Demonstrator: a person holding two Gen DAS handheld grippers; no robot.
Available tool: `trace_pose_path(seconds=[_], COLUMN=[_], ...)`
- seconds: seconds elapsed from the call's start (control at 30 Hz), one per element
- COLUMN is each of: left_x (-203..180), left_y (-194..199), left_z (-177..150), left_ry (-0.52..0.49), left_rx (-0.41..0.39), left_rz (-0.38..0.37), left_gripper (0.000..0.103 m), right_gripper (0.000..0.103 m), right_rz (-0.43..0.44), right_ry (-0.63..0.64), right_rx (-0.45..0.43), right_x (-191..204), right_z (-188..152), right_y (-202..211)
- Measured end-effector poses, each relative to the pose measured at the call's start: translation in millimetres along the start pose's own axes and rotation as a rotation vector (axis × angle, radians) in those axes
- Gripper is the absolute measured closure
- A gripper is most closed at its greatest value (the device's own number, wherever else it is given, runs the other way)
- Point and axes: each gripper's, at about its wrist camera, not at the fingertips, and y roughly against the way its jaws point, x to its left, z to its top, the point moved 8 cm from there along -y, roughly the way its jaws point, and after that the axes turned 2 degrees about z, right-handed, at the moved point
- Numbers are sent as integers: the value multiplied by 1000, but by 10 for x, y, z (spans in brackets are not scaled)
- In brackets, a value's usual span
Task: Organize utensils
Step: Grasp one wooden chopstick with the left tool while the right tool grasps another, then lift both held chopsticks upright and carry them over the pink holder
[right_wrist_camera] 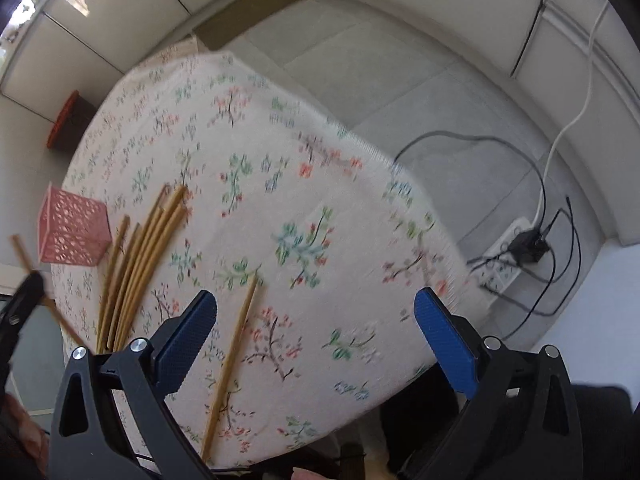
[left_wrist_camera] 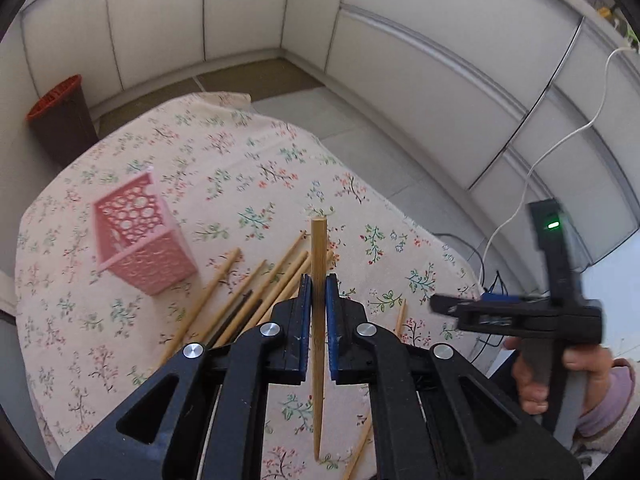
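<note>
Left wrist view: left gripper (left_wrist_camera: 319,284) has its jaws clamped on one bamboo chopstick (left_wrist_camera: 318,248), lifted above the desk (left_wrist_camera: 248,168), right of the pink basket (left_wrist_camera: 140,236). Loose chopsticks (left_wrist_camera: 256,288) lie beside the basket. Right gripper (right_wrist_camera: 316,308), jaws wide, hangs over a single chopstick (right_wrist_camera: 232,360).

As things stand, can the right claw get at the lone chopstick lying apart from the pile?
Probably yes. The right claw is open and empty above the tablecloth, and the lone chopstick lies flat just below its left pad, with nothing over it. The left claw, shut on another chopstick, is off to the side.
</note>
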Motion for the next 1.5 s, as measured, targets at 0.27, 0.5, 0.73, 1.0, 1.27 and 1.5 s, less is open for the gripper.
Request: trace_pose_path(seconds=[0.27, 0.5, 0.73, 1.0, 1.27, 1.5], left_x=[370, 472, 572, 642, 677, 710], left_y=[985, 1456, 1703, 1727, 1725, 1758], left_z=[-66, -59, -82, -103, -81, 54], left_ry=[116, 138, 181, 236, 280, 332], left_rx=[-261, -394, -454, -456, -451, -461], left_rz=[-37, -74, -75, -56, -12, 38], left_gripper=[97, 97, 97, 97, 97, 97], right_gripper=[7, 35, 94, 97, 97, 97], right_rz=[-187, -277, -229, 24, 118, 218], right_ry=[-14, -136, -118, -119, -18, 73], right_rx=[24, 54, 9, -2, -105, -193], right_x=[375, 293, 603, 646, 705, 1005], right_z=[-114, -187, -196, -93, 52, 84], right_y=[-101, -407, -440, -296, 293, 819])
